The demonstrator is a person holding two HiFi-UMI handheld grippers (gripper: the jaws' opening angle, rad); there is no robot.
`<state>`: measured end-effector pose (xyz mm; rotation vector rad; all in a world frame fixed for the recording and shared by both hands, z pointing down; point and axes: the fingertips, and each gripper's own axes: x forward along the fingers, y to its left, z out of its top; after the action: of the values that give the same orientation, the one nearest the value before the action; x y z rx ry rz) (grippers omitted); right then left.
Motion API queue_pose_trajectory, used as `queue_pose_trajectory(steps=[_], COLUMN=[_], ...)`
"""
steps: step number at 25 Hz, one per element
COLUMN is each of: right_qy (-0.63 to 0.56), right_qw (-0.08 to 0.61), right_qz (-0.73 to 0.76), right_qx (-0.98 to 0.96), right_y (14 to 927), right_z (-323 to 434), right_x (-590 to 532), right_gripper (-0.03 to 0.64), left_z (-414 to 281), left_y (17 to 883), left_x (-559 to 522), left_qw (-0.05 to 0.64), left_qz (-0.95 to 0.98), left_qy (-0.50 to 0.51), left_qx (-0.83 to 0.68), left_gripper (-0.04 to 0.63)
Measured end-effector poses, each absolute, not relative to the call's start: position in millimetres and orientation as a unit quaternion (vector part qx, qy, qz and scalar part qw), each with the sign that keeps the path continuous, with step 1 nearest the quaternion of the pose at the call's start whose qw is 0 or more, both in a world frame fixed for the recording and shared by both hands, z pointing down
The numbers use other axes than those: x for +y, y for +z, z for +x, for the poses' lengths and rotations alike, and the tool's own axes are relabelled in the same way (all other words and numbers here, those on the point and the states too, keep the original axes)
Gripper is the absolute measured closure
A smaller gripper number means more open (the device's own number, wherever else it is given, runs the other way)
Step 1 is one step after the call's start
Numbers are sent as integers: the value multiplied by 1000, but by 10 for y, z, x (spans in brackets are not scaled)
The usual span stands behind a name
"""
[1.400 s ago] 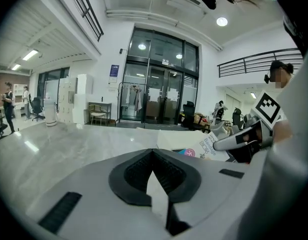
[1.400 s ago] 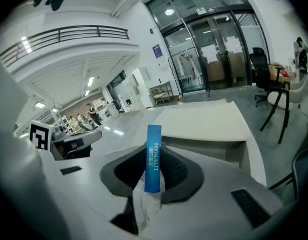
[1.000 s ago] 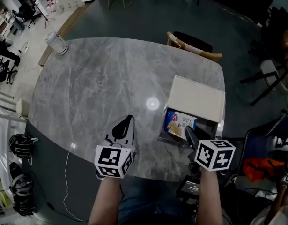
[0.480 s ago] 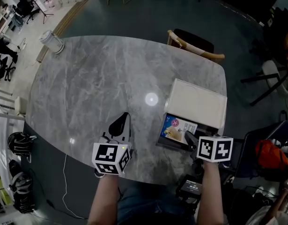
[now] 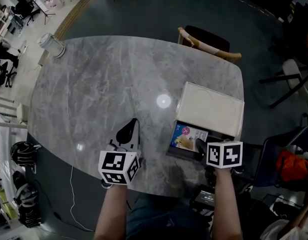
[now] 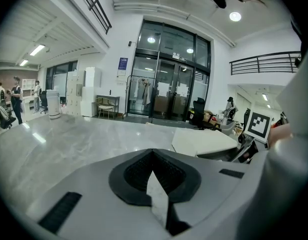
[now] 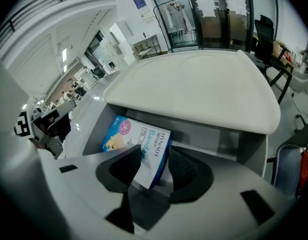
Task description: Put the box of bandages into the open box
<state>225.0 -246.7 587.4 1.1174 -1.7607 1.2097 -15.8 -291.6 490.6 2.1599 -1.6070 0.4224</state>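
Observation:
The blue and white box of bandages point(image 5: 187, 134) point(image 7: 137, 143) lies inside the open box point(image 5: 172, 147) point(image 7: 91, 127), under its raised white lid point(image 5: 211, 109) point(image 7: 194, 86). My right gripper point(image 5: 199, 147) point(image 7: 152, 169) reaches over the box's near wall. Its jaws are opening: the near corner of the bandage box sits between them, with a gap showing at the right pad. My left gripper point(image 5: 129, 132) point(image 6: 155, 178) rests on the grey marble table point(image 5: 103, 84), left of the open box, shut with nothing in it.
A wooden chair point(image 5: 209, 45) stands at the table's far edge. A white cylindrical bin point(image 5: 49, 44) is on the floor at the far left. The open box is close to the table's near right edge. More chairs and gear crowd the floor at right.
The right gripper's jaws have spread apart around the bandage box, which has settled lower into the open box. The left gripper has stayed put.

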Motion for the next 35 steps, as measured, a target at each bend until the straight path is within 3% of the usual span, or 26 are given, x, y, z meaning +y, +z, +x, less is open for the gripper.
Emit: queue_pose_trajectory(steps=[12, 18, 26, 31, 35], right_qy=[472, 418, 357, 279, 218], right_qw=[330, 339, 331, 283, 205], right_qz=[451, 466, 469, 482, 529], right_qx=[-682, -702, -737, -781, -794], right_y=[5694, 5316, 4935, 4581, 4212], right_z=[2314, 2291, 2290, 2238, 2415], right_x=[-2603, -2754, -2919, -3067, -3191], right_gripper=[428, 574, 592, 592, 592], left_z=[-264, -429, -474, -505, -480], left_y=[4633, 4281, 3920, 3773, 3663], left_x=[-3067, -3144, -3269, -3289, -3286], left_qw=[183, 158, 128, 116, 107], left_qz=[780, 778, 779, 781, 783], left_qy=[136, 109, 71, 61, 49], left_qx=[-583, -598, -610, -610, -610], left_gripper=[586, 586, 586, 586, 586])
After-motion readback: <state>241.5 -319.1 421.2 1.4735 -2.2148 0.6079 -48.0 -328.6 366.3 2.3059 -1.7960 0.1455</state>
